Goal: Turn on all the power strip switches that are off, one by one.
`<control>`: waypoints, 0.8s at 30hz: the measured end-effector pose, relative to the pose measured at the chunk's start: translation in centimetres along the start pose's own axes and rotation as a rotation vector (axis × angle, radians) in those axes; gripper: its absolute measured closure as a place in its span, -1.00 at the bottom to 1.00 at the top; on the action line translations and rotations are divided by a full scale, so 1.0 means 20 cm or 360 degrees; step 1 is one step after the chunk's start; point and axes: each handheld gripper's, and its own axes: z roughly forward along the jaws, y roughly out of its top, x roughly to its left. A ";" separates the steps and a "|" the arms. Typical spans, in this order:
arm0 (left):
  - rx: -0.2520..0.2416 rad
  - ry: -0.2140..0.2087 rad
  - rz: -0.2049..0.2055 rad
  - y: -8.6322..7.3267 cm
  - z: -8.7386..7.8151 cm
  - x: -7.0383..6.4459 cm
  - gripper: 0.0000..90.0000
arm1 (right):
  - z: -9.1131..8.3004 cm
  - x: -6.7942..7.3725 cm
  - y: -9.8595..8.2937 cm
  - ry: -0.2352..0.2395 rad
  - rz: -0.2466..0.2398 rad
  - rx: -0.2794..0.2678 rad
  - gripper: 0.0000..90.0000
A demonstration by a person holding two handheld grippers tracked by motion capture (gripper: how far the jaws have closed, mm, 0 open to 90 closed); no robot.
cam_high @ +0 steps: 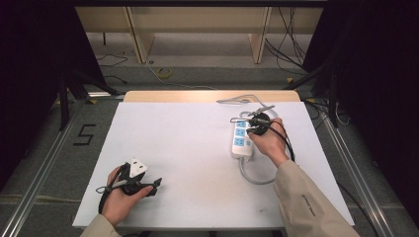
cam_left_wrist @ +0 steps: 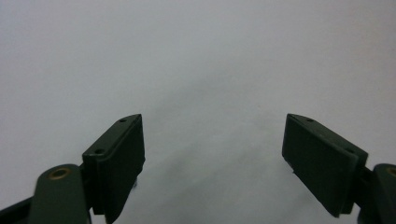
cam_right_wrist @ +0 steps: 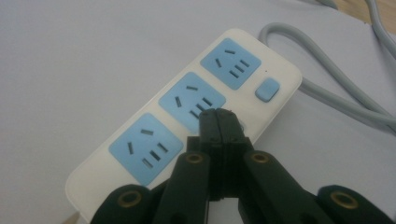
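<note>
on the right side of the white table [cam_high: 188, 148] lies the power strip [cam_high: 241, 139], flat on its back with its blue sockets facing up. its long side runs from near me toward the far edge of the table. the end close to me has the grey cord [cam_high: 254, 177] coming out, and that cord makes a loop back toward me and then goes up past the strip to the far edge. in the right gripper view i count three blue sockets [cam_right_wrist: 146, 147] in a row and one small blue button [cam_right_wrist: 267, 89] near the cord end.

my right gripper [cam_high: 256, 125] sits right over the strip, and its two jaws are pressed together with nothing between them. the tips are at the middle socket, by its edge. i cannot tell if they touch it.

my left gripper [cam_high: 148, 183] is well apart from the strip, low at the near left of the table. its jaws are wide apart and hold nothing, with just bare white table in front of them.

past the table i see a grey floor [cam_high: 207, 74], some loose black wires [cam_high: 289, 47] and wooden legs [cam_high: 138, 39]. a number five [cam_high: 84, 134] is marked on the floor at the left.
</note>
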 end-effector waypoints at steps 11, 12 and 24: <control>0.0002 -0.0009 -0.0007 0.00 0.00 0.00 -0.53 | 0.03 -0.03 0.04 -0.0026 0.0018 0.0021 1.00; 0.0001 -0.0007 -0.0006 0.00 0.00 0.00 -0.53 | 0.03 -0.04 0.05 -0.0029 0.0017 0.0019 1.00; 0.0006 -0.0012 -0.0002 0.00 0.00 0.00 -0.54 | 0.06 -0.07 0.09 -0.0060 0.0043 0.0015 1.00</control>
